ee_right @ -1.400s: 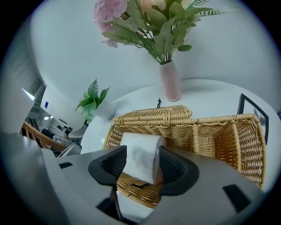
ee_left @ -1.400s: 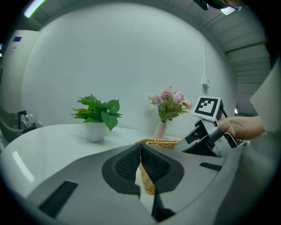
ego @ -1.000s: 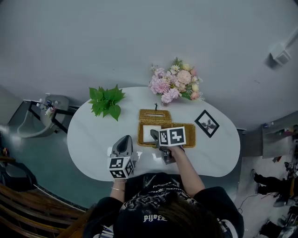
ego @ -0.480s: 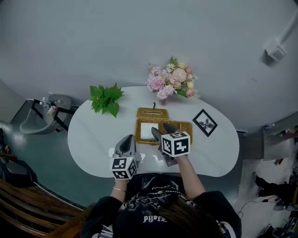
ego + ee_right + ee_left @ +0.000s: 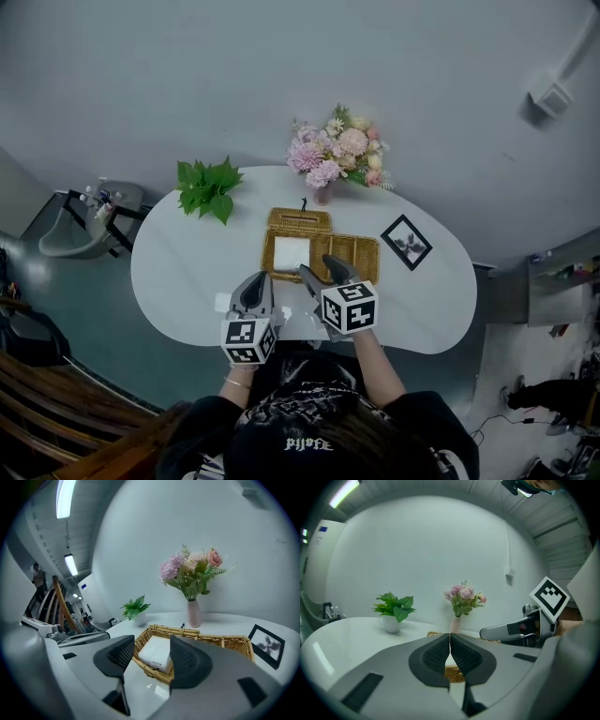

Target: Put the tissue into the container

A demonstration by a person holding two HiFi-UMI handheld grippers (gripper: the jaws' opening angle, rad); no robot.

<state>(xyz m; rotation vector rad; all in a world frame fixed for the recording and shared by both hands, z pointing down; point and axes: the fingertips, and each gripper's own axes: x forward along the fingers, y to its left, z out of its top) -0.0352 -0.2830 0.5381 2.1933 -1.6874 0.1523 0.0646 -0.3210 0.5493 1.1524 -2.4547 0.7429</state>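
Note:
A white tissue pack (image 5: pixel 292 252) (image 5: pixel 156 653) lies in the left part of a wicker basket (image 5: pixel 361 249) (image 5: pixel 220 641) on the white table (image 5: pixel 187 272). My right gripper (image 5: pixel 320 273) (image 5: pixel 146 656) hovers open just in front of the basket, jaws wide with nothing between them, the pack showing beyond the gap. My left gripper (image 5: pixel 253 286) (image 5: pixel 450 649) is shut and empty, held over the table's near edge to the left of the basket.
A pink flower bouquet in a vase (image 5: pixel 335 155) (image 5: pixel 193 581) stands behind the basket. A potted green plant (image 5: pixel 208 186) (image 5: pixel 393 609) is at the back left. A small framed picture (image 5: pixel 406 241) (image 5: pixel 266 645) lies right of the basket. A chair (image 5: pixel 84 225) stands off the table's left end.
My right gripper has drawn back from over the basket toward the near edge, leaving the tissue pack inside. The left gripper has barely moved.

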